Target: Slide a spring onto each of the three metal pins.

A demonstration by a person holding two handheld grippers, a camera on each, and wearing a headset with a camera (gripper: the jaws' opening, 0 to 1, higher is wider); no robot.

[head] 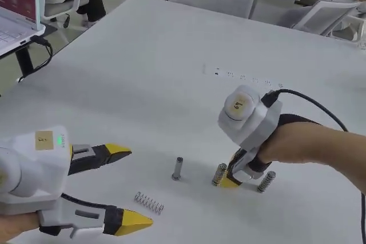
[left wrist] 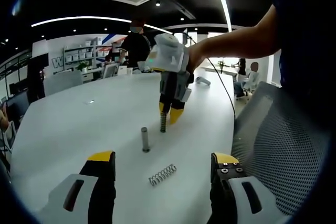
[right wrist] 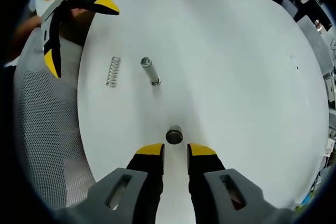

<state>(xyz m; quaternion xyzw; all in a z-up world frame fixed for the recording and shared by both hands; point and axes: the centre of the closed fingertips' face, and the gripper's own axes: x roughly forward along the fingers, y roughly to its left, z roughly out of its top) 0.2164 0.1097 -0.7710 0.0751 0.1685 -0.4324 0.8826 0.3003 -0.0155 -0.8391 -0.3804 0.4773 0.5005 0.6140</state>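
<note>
While the right gripper (head: 233,180), jaws barely parted and empty, sits by the spring-fitted middle pin (head: 219,174) at lower centre, the left gripper (head: 139,186) gapes empty toward the loose spring (head: 148,203) at lower left, judged meant for the bare pin (head: 178,168).

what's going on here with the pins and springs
A person works two handheld grippers at a white table. The right gripper points down over one sprung pin, jaws slightly apart; a second sprung pin stands beside it. The third pin is bare, and the last spring lies loose on the table by the open left gripper.
</note>
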